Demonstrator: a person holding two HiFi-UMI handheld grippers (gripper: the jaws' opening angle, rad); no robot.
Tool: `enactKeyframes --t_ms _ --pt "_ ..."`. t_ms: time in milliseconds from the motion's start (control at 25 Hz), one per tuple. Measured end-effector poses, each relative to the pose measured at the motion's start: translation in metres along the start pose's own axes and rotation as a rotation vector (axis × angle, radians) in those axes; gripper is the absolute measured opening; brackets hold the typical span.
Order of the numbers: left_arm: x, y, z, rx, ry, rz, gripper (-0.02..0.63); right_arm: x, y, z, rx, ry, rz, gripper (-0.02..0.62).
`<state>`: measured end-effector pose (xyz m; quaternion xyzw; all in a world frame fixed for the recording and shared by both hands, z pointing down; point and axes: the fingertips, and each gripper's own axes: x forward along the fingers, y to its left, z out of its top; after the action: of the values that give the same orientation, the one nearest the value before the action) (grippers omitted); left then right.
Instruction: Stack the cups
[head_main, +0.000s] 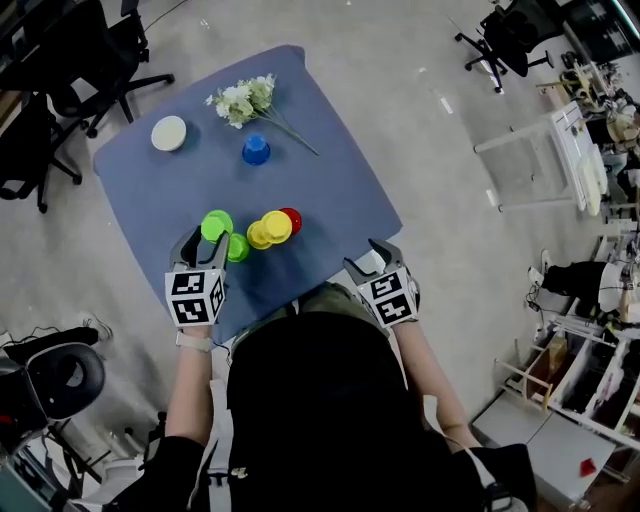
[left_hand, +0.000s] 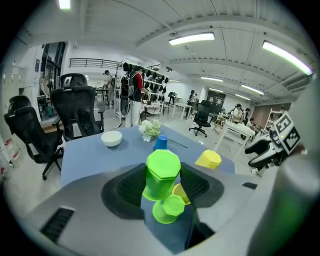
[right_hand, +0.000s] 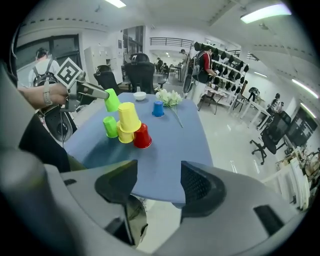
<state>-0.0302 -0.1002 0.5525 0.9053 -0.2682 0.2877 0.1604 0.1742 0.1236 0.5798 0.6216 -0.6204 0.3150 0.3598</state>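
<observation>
Green cup, upside down, is clamped in our left gripper, above a second green cup on the table. Our right gripper gapes empty over the near edge. Just beside stand two yellow cups and a red cup; farther off we see a blue cup, flowers and a bowl.

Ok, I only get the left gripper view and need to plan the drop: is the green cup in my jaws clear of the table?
Observer: Yes, the held green cup hangs in the left gripper above the table, higher than the second green cup.
Operator: Anything hidden behind it?
Observer: A red cup; the top yellow cup seems to rest across it and the lower yellow cup.
Operator: Right gripper?
Observer: The right gripper is open and empty, at the table's near edge.
</observation>
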Motion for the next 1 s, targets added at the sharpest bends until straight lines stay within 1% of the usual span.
enactKeyframes --t_ms 160,280,400,680,920,960,1000 --pt "-0.003 -0.019 0.000 0.007 0.022 -0.018 0.221 0.005 -0.005 0.004 0.002 -0.023 0.023 0.284" --pt "-0.001 -0.033 -0.006 0.031 0.051 -0.032 0.221 0.008 -0.008 0.002 0.004 -0.029 0.041 0.284" --pt "0.002 -0.043 -0.014 0.055 0.079 -0.041 0.221 0.010 -0.011 -0.001 0.003 -0.028 0.046 0.284" --pt "0.009 -0.059 -0.029 0.073 0.118 -0.064 0.221 0.009 -0.019 -0.010 0.011 -0.026 0.046 0.284" --pt "0.011 -0.061 -0.032 0.071 0.105 -0.063 0.227 0.009 -0.021 -0.014 0.011 -0.023 0.050 0.284" --pt "0.010 -0.061 -0.032 0.073 0.104 -0.057 0.233 0.009 -0.021 -0.014 0.012 -0.024 0.053 0.284" --pt "0.009 -0.061 -0.032 0.073 0.104 -0.052 0.255 0.008 -0.021 -0.014 0.012 -0.026 0.057 0.284"
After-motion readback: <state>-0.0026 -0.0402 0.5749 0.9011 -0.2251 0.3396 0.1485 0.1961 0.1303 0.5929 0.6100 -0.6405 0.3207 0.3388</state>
